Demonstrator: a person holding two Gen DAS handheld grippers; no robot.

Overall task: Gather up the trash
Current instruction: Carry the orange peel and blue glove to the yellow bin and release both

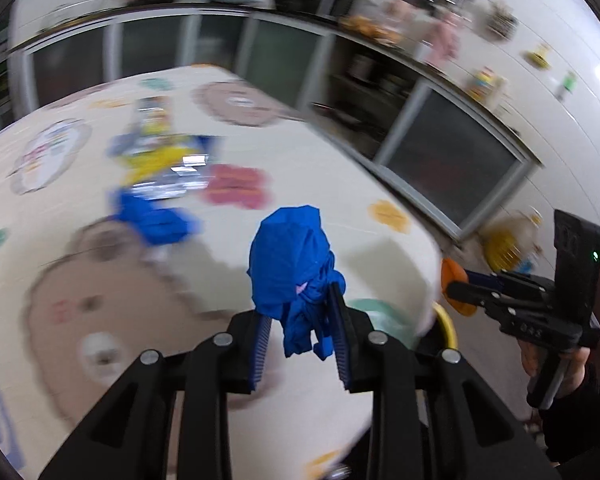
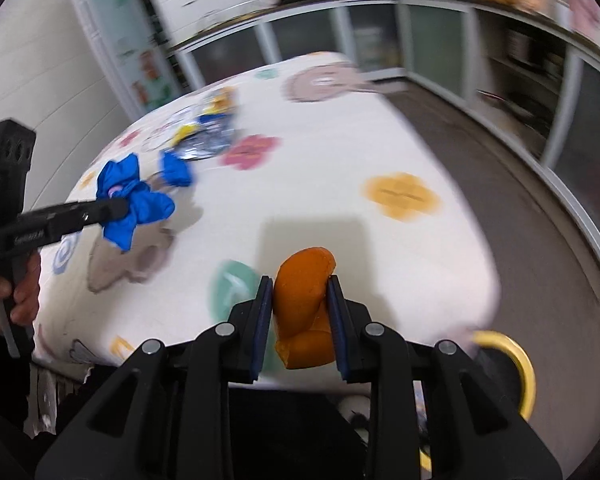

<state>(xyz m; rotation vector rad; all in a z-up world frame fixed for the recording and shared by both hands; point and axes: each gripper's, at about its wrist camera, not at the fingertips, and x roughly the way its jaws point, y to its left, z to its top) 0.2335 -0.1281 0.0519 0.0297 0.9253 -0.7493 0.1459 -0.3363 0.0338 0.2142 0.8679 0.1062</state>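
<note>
My left gripper (image 1: 300,340) is shut on a crumpled blue wrapper (image 1: 290,264), held above the near corner of the table; the right wrist view shows the same blue wrapper (image 2: 134,204) at the left. An orange piece of trash (image 2: 304,296) is clamped between the pads of my right gripper (image 2: 300,320), and it shows as an orange piece (image 1: 452,276) at the right in the left wrist view. More trash lies on the patterned tablecloth (image 1: 320,168): a blue scrap (image 1: 156,220) and a pile of blue, yellow and silver wrappers (image 1: 168,164). A yellow-rimmed bin (image 2: 512,364) stands below the table's right corner.
Dark glass-fronted cabinets (image 1: 448,160) run along the back and right walls under a cluttered counter. A fridge (image 2: 128,40) stands at the back left. Grey floor (image 2: 480,168) lies between table and cabinets. Hands (image 2: 20,296) hold both gripper handles.
</note>
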